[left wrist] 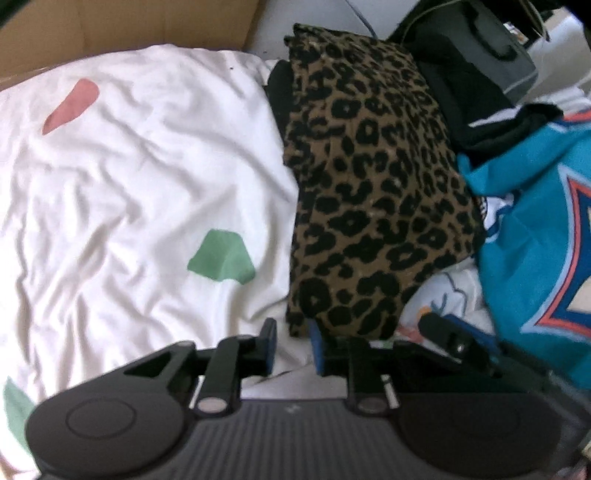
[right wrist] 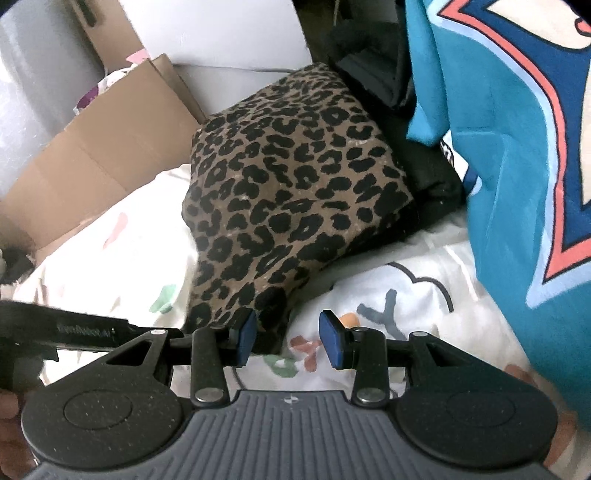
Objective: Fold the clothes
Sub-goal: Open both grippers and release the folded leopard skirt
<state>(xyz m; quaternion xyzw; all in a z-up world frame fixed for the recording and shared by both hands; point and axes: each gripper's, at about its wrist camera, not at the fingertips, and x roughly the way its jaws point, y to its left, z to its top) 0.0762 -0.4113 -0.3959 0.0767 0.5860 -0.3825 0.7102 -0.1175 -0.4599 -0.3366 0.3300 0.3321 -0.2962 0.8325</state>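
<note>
At far left in the left wrist view, a cardboard box [left wrist: 122, 26] stands behind a white sheet [left wrist: 140, 166] printed with pink and green shapes. Left gripper [left wrist: 293, 347] sits low over the sheet, fingers narrowly apart, nothing clamped; its right blue pad [left wrist: 317, 347] is at the near edge of the folded leopard-print garment [left wrist: 373, 192], contact uncertain. The garment lies on the sheet, partly over a black garment [left wrist: 461, 99]. Right of it lies a teal jersey [left wrist: 535, 221]. In the right wrist view, the right gripper [right wrist: 288, 343] is wide, holding nothing, its left pad [right wrist: 246, 338] just beside the leopard garment's near corner, over a white printed cloth [right wrist: 406, 314].
</note>
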